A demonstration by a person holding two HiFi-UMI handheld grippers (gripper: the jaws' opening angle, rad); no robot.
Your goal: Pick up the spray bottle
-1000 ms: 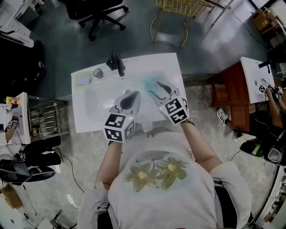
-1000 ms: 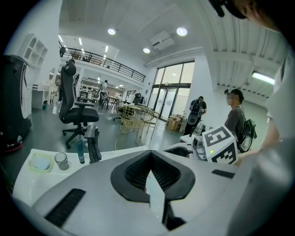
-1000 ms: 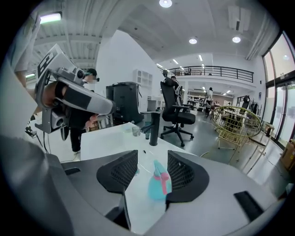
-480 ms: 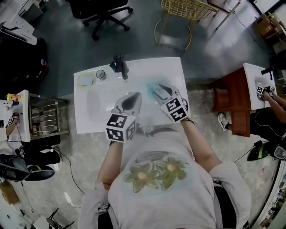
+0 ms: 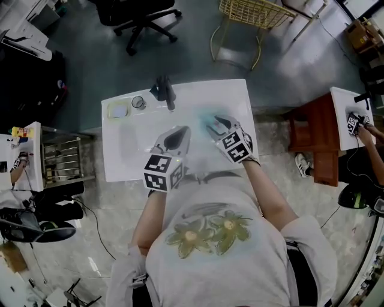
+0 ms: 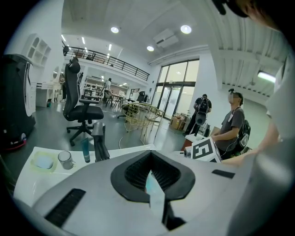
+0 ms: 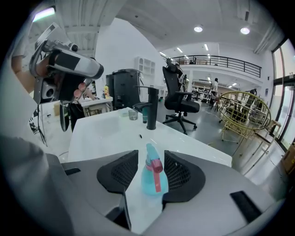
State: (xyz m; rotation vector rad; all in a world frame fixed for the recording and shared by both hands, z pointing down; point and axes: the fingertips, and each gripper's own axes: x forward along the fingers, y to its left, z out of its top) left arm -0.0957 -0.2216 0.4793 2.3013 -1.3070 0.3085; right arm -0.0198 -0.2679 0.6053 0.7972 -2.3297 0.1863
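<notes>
A teal spray bottle [image 7: 150,182] with a pink trigger stands upright on the white table [image 7: 106,133]. It sits between the two black pads of my right gripper [image 7: 151,154], which is open; a gap shows on the bottle's left side. In the head view the bottle [image 5: 206,115] is a faint teal blur at the tips of my right gripper [image 5: 216,122]. My left gripper [image 5: 176,133] hovers over the table's middle, to the left of the bottle. Seen in its own view, the left gripper [image 6: 150,154] is shut, with its pad tips meeting and nothing held.
At the table's far edge stand a black post [image 5: 163,90], a small glass cup [image 5: 138,102] and a pale yellow-green dish [image 5: 118,110]. A thin teal tube [image 6: 85,150] stands by the post. Beyond the table are a yellow wire chair [image 5: 255,12] and a black office chair [image 5: 141,18].
The right gripper's jaws look narrower around the bottle than a second ago. The left gripper has hardly moved. The head camera has shifted a little.
</notes>
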